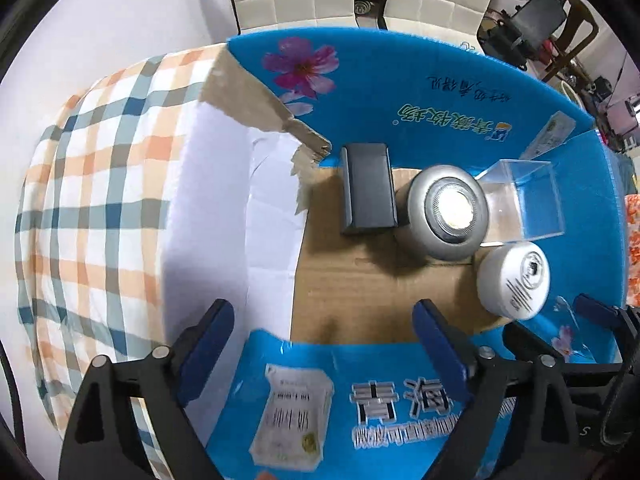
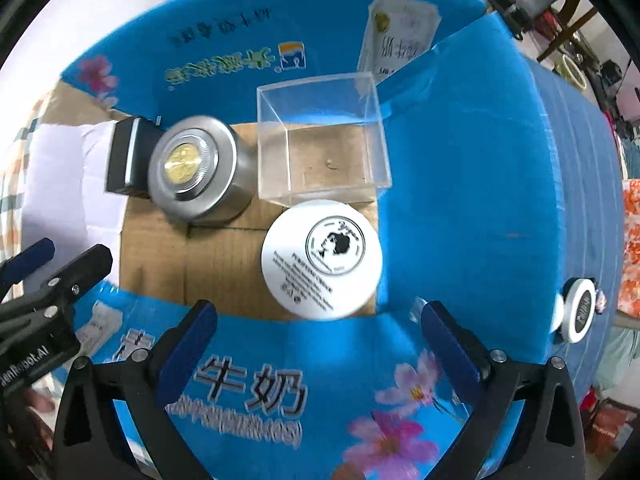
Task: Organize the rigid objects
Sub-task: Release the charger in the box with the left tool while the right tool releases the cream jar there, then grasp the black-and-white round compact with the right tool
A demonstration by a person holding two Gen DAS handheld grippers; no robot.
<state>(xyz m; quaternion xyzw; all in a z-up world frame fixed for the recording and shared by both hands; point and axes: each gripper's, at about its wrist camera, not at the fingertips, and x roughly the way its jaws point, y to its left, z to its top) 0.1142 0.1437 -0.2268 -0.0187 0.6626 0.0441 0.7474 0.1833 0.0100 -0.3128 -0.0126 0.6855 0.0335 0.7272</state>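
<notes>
Both claws hang over the near wall of the blue carton (image 2: pixel 472 184), each spread wide and holding nothing. Straight ahead of the right gripper (image 2: pixel 316 344), just past its fingertips, the white jar (image 2: pixel 322 258) stands on the cardboard floor, nearly centred between the jaws. Beyond it, touching or almost so, sits the clear box (image 2: pixel 320 136); ahead and to the left stand the silver tin (image 2: pixel 196 172) and, behind that, the black case (image 2: pixel 124 160). From the left gripper (image 1: pixel 324 336) the same four lie ahead and to the right — the jar furthest right. One more white lid (image 2: pixel 576 312) rests outside the carton, to the right gripper's right, probably the next piece to fetch. To do that well, swing right clear of the carton wall, then close squarely across the lid's rim — a round edge slips from a skewed grip.
</notes>
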